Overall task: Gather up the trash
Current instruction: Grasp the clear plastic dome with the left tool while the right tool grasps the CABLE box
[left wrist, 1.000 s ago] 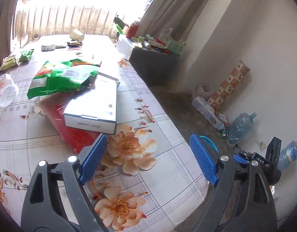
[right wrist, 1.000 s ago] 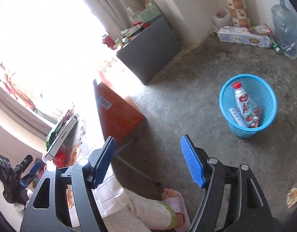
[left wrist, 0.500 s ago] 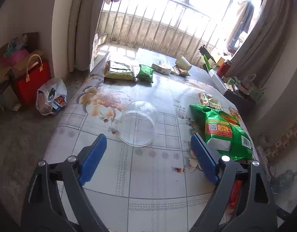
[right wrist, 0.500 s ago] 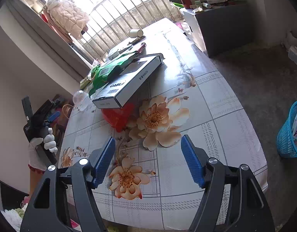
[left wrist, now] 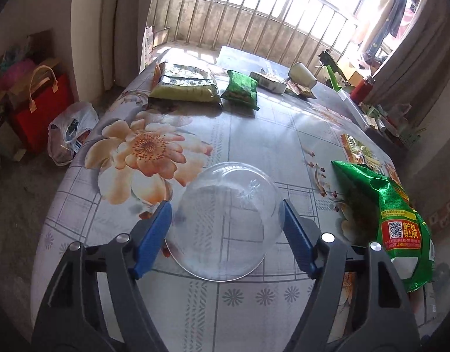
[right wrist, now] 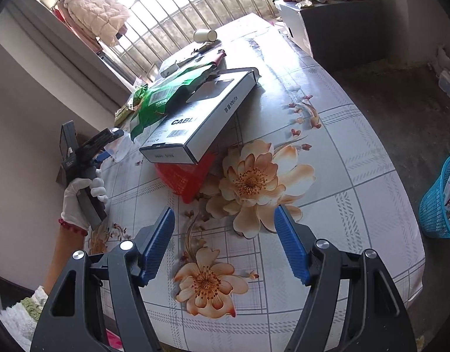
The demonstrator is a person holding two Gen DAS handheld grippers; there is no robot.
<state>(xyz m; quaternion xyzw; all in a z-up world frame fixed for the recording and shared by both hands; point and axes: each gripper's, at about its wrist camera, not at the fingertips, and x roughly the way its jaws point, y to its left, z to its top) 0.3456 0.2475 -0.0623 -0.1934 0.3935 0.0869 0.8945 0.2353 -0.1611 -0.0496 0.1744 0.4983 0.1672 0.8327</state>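
While my right gripper [right wrist: 224, 243] hangs spread above the floral tablecloth [right wrist: 342, 176], my left gripper [left wrist: 225, 234] brackets the clear plastic bowl [left wrist: 225, 220] at frame center, fingers spread, contact unclear.

Left gripper [left wrist: 225, 223] jaws spread wide, right gripper [right wrist: 225, 240] jaws likewise

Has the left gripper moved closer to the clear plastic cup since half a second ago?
Yes. The left gripper has advanced toward the clear plastic cup, which now lies between its open fingers.
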